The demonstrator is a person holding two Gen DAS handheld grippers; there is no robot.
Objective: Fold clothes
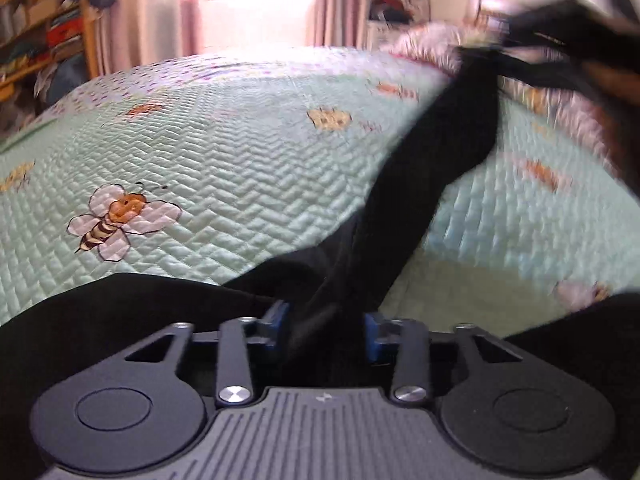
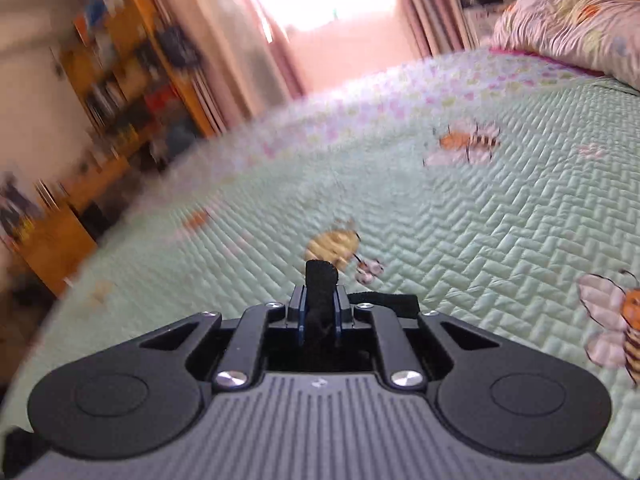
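Pinching a bunched black garment, left gripper has blue pads nearly together on the cloth, which stretches up-right over the green bee-print quilt toward the blurred right gripper. Right wrist view: right gripper clamped narrow on a black fold. No legible writing; small logo on gripper body, unreadable.

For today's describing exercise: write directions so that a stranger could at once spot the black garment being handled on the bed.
Start at the mint-green quilted bedspread with embroidered bees. Across its right side a long black garment stretches in the air from the left gripper, shut on it, up to the right gripper. It is the only plain black cloth there, with no pattern at all.
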